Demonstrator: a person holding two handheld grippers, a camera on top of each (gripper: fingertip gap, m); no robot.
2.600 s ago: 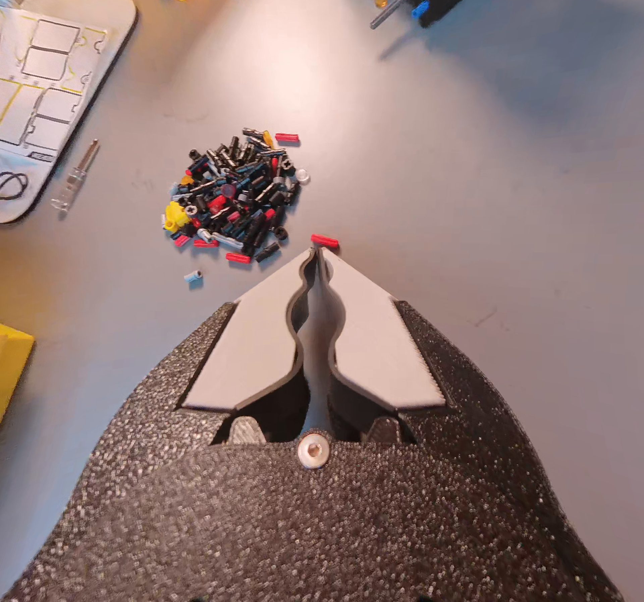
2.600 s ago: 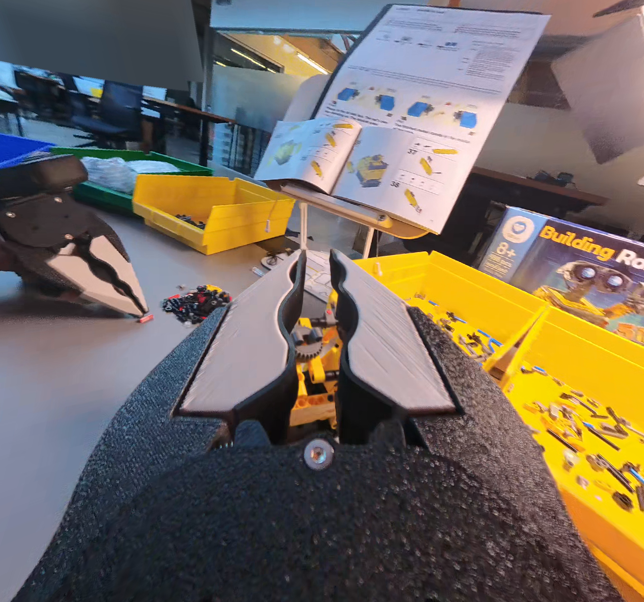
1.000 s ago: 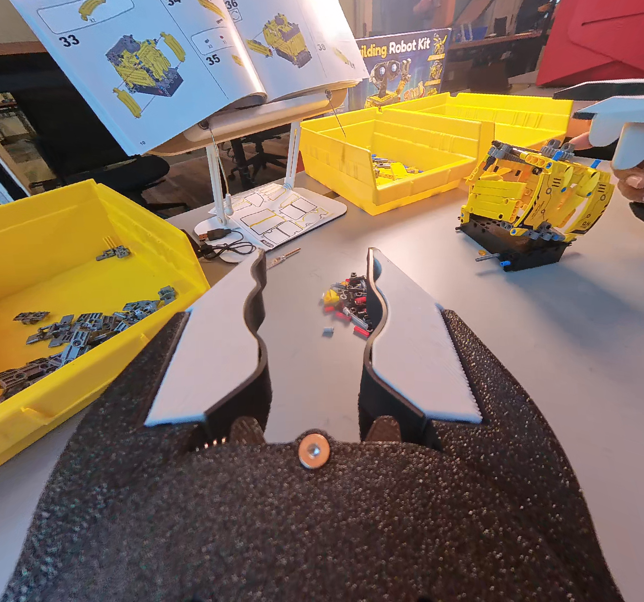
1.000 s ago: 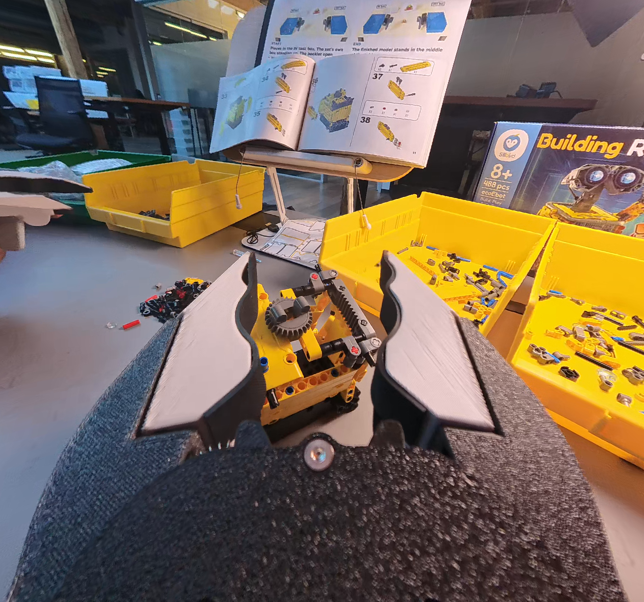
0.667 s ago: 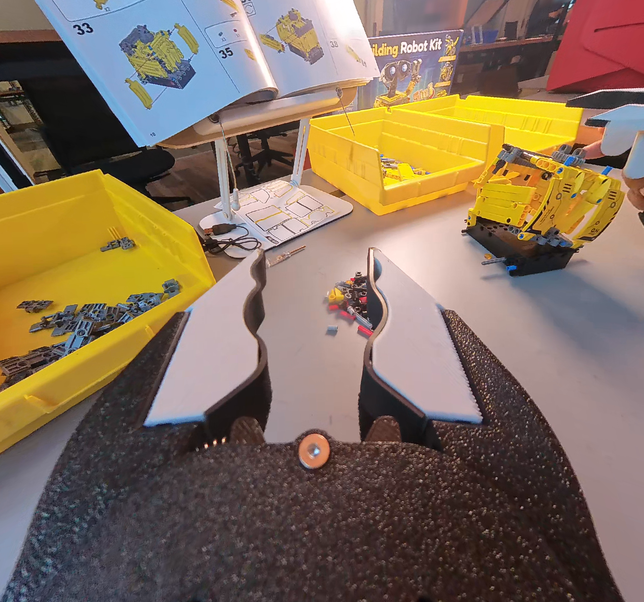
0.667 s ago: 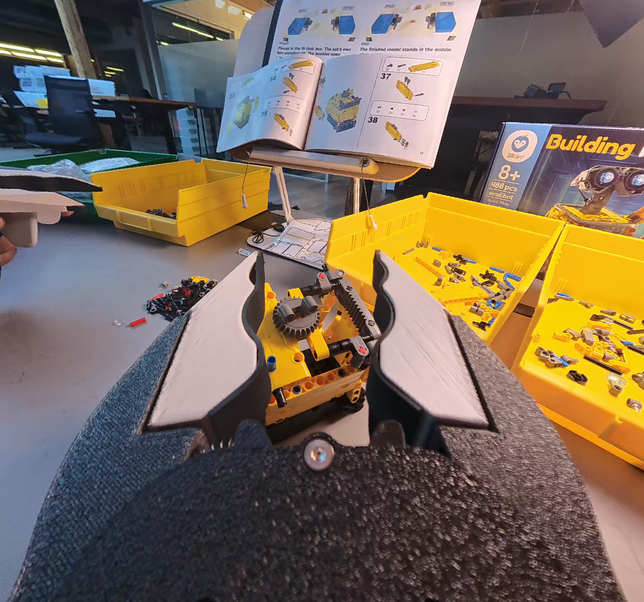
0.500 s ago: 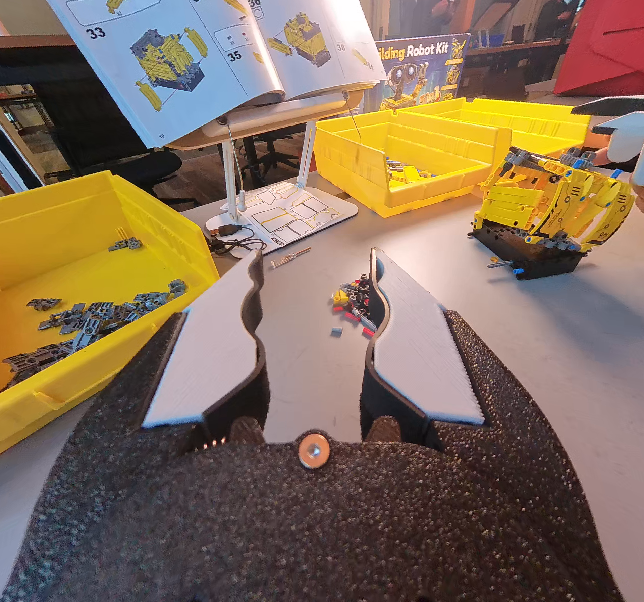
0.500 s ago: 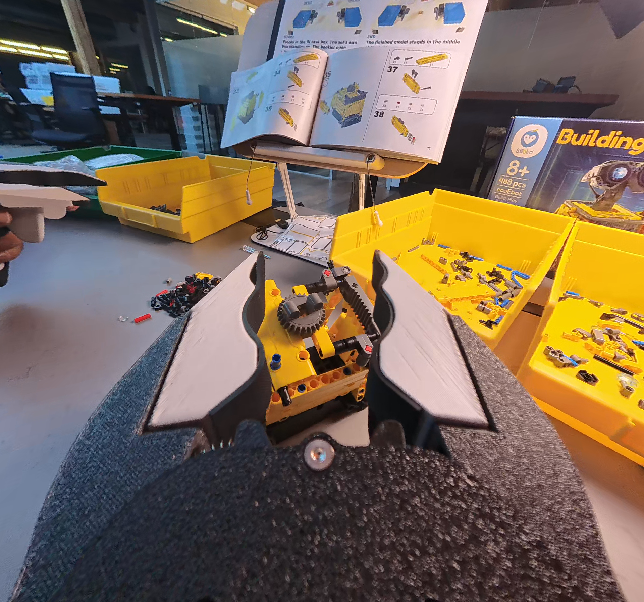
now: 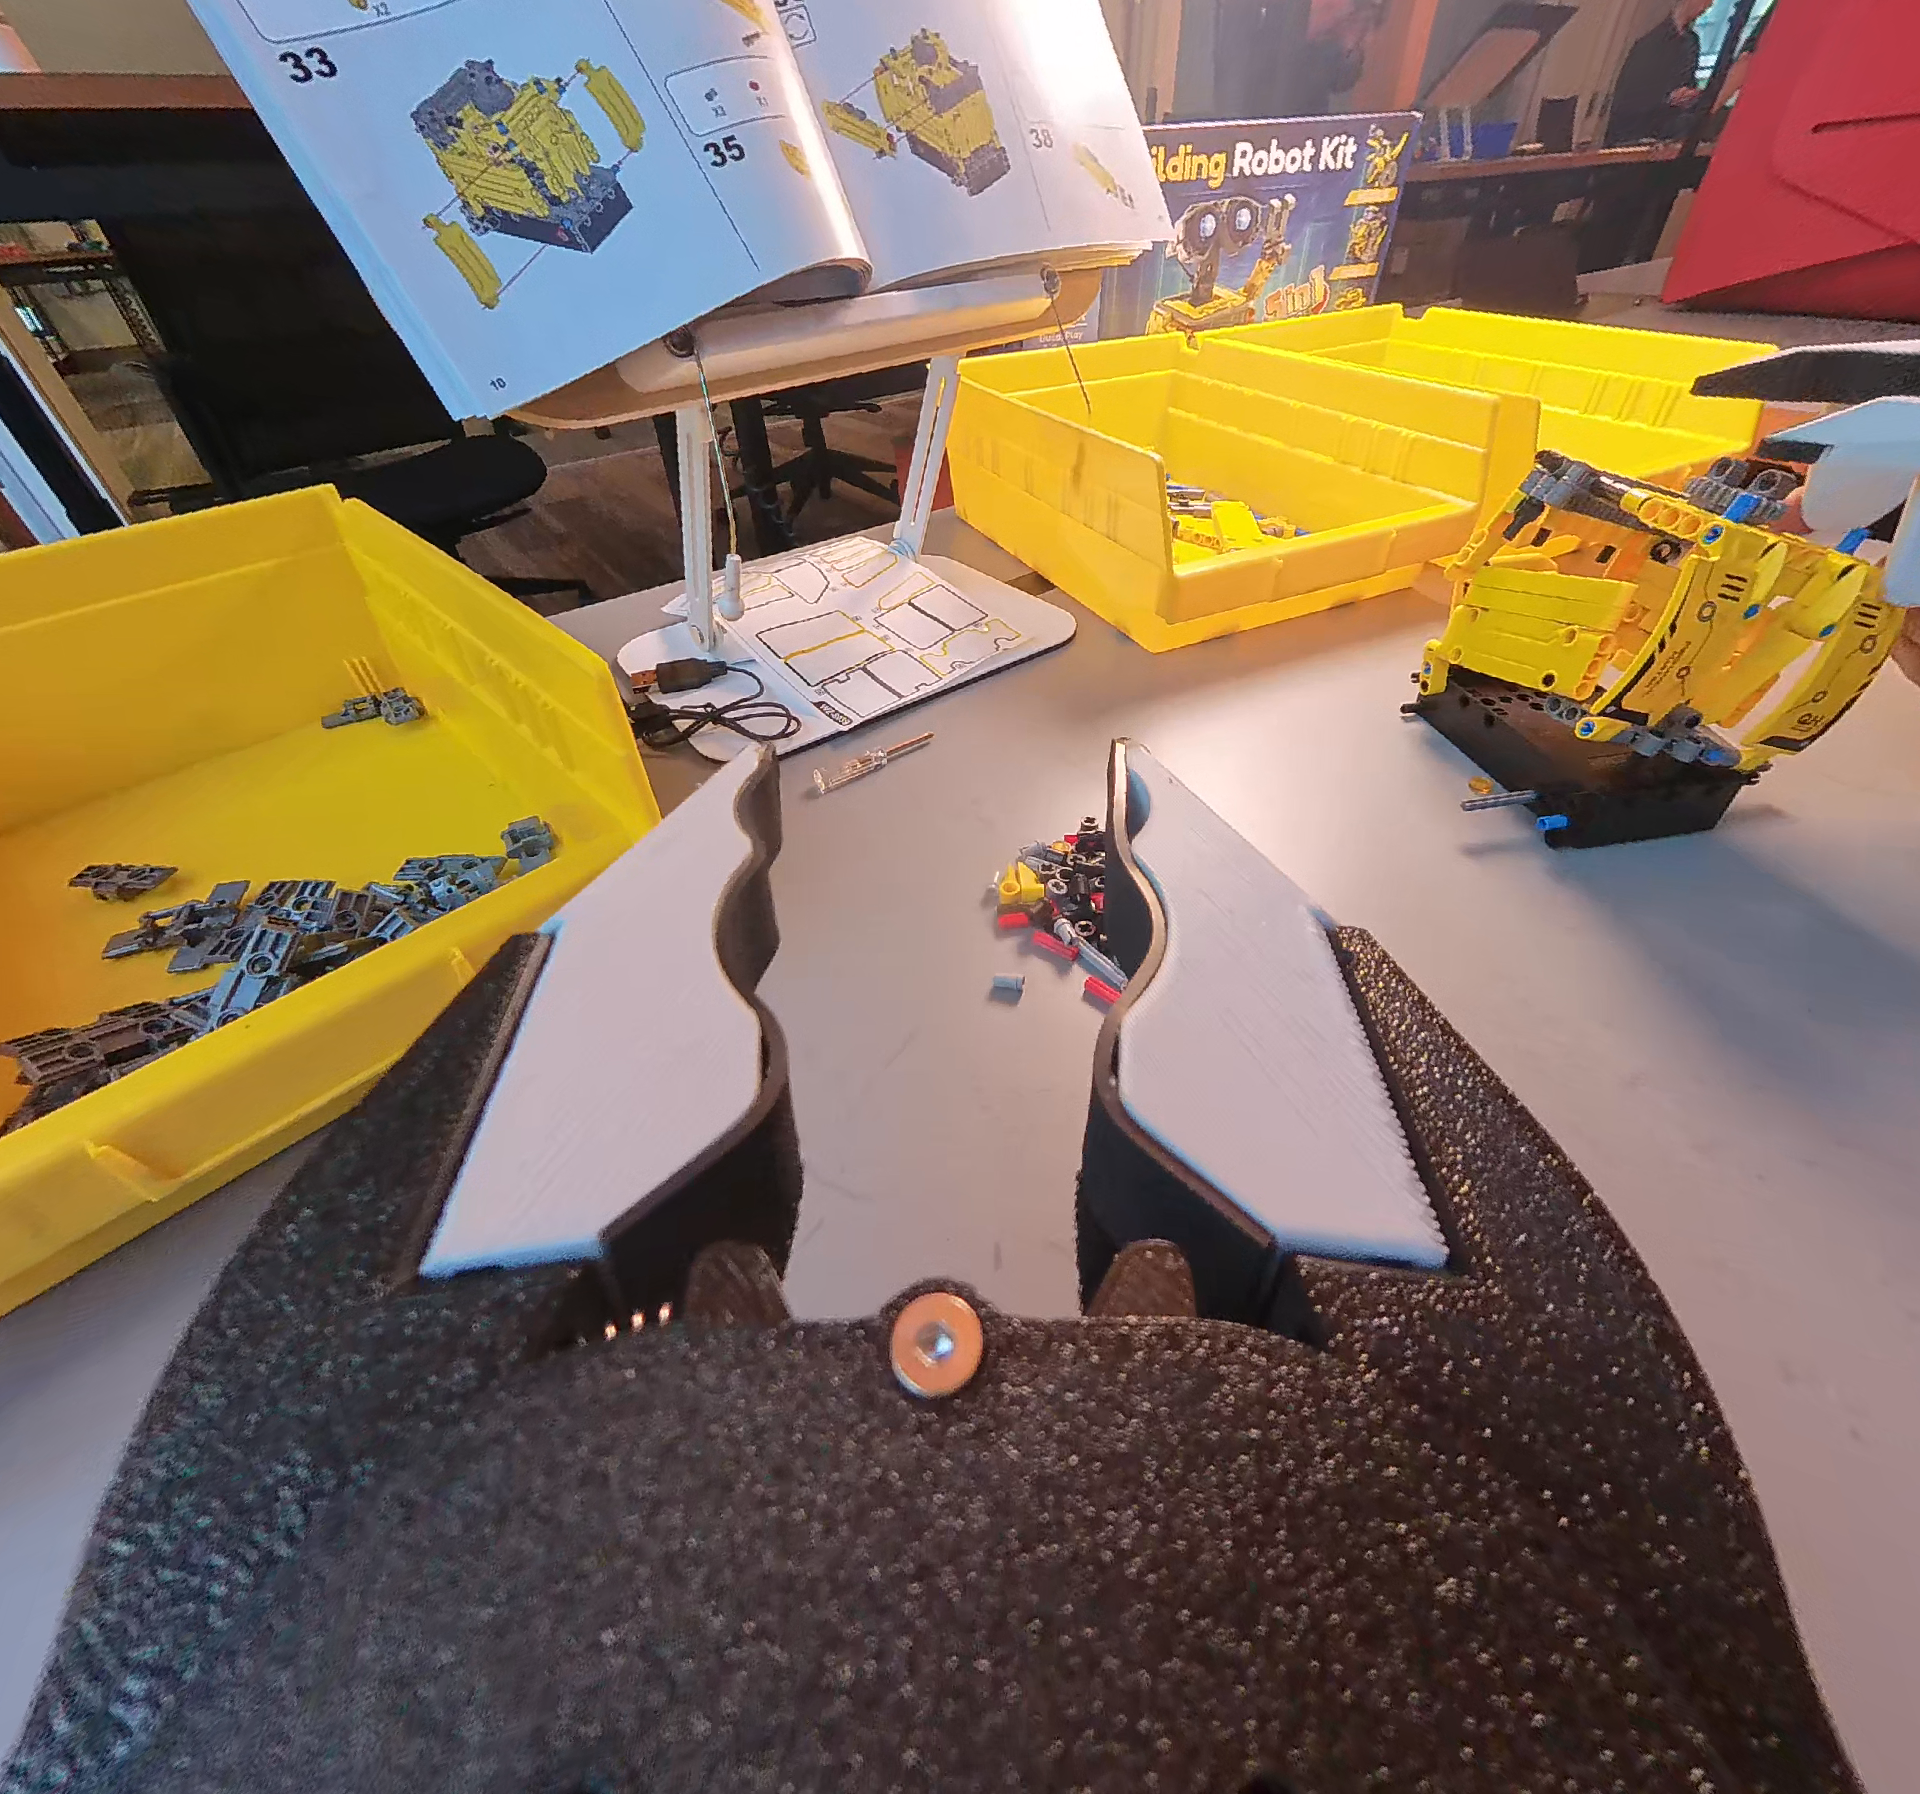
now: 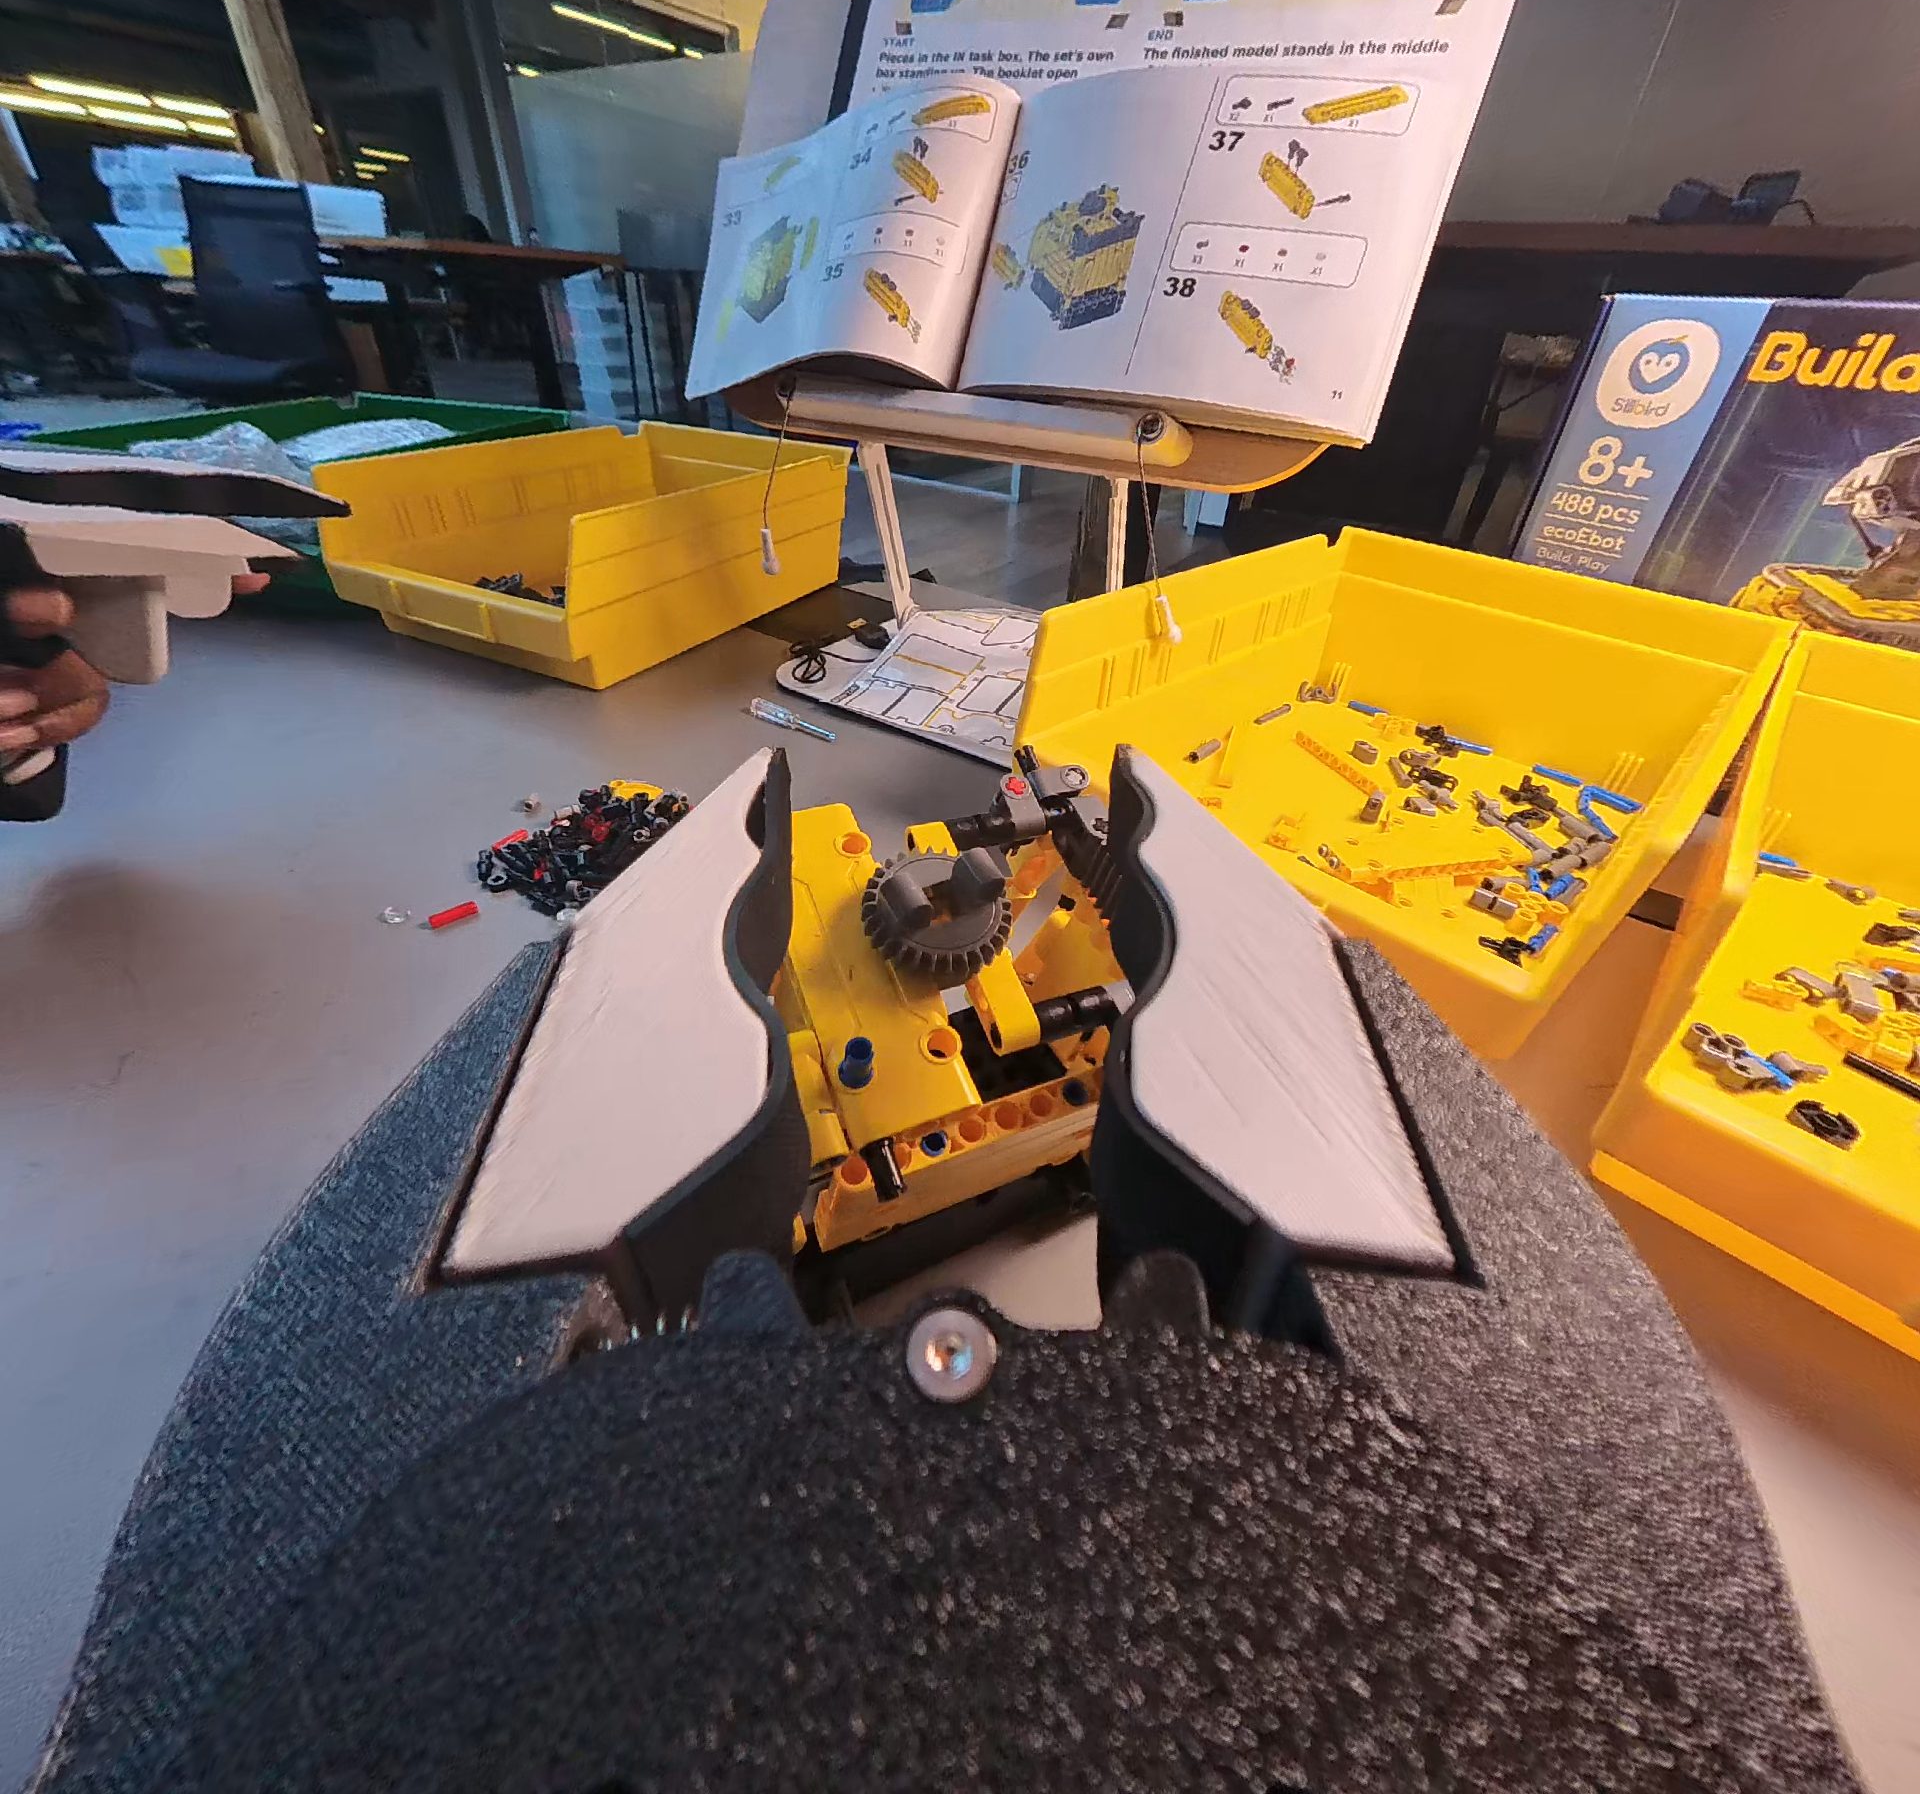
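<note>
My left gripper point(image 9: 940, 757) is open and empty, held level above the grey table point(image 9: 1558, 1017). A pile of small black, red and grey pins point(image 9: 1060, 882) lies just ahead of its right finger. My right gripper point(image 10: 945, 768) is open, with its fingers on either side of a yellow and black brick model point(image 10: 935, 996) with a grey gear on top. The model point(image 9: 1652, 643) stands on the table, and the right gripper point(image 9: 1829, 414) shows at its upper right. The left gripper point(image 10: 187, 518) shows at the left edge of the right wrist view, beyond the pile point(image 10: 582, 845).
An open instruction booklet point(image 9: 644, 113) rests on a white stand. Yellow parts bins stand at the left point(image 9: 499, 643), behind point(image 9: 1226, 456) and to the right point(image 10: 1403, 622). A kit box point(image 9: 1268, 217), a small screwdriver point(image 9: 868, 762), a cable point(image 9: 707, 705) and a loose red pin point(image 10: 452, 913) are also there.
My left gripper has lifted from the pile, levelled out and opened. My right gripper has opened wider around the model. Over the last second both views only drift slightly.
</note>
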